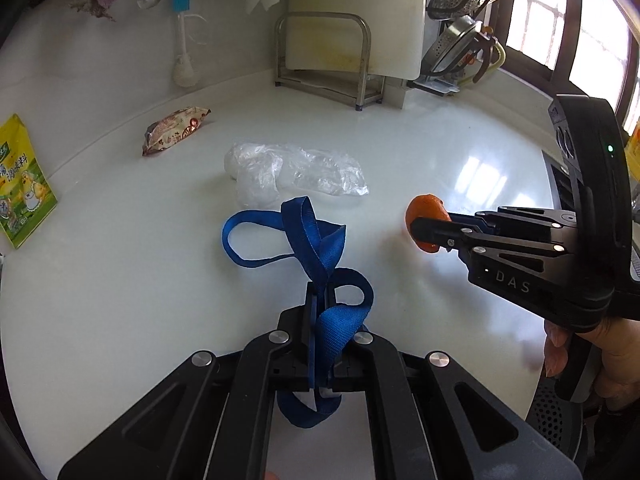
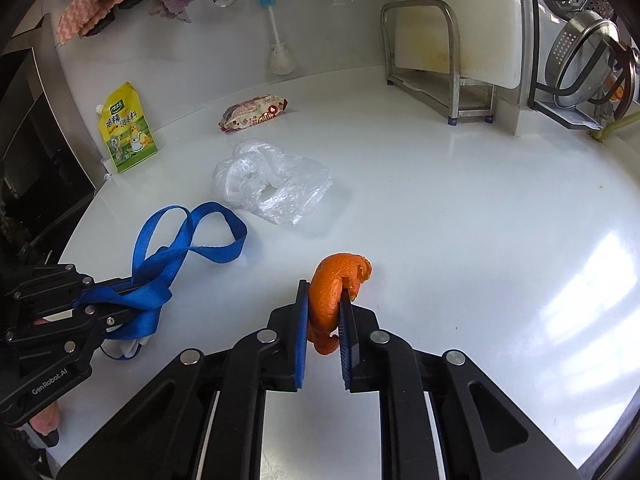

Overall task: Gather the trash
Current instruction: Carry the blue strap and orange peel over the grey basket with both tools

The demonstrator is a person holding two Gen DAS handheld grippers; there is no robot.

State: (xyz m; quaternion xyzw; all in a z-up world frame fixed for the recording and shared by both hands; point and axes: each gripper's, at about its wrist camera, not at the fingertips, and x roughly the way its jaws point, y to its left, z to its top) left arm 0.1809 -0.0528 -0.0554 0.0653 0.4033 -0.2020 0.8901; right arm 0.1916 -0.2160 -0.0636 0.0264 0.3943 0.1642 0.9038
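Observation:
My left gripper (image 1: 319, 292) is shut on a blue fabric strap (image 1: 316, 240), whose loops hang over the white counter; it also shows in the right wrist view (image 2: 168, 256). My right gripper (image 2: 325, 296) is shut on a curled orange peel (image 2: 336, 284), held just above the counter; the peel also shows in the left wrist view (image 1: 424, 216). A crumpled clear plastic bag (image 1: 292, 174) (image 2: 272, 184) lies beyond both grippers. A brown snack wrapper (image 1: 176, 130) (image 2: 254, 114) lies farther back near the wall.
A yellow seasoning pouch (image 2: 126, 128) leans at the left by the wall. A metal rack with a white cutting board (image 2: 444, 60) stands at the back. A dish rack with pot lids (image 2: 580, 56) is at the far right. Brushes and cloths hang on the wall.

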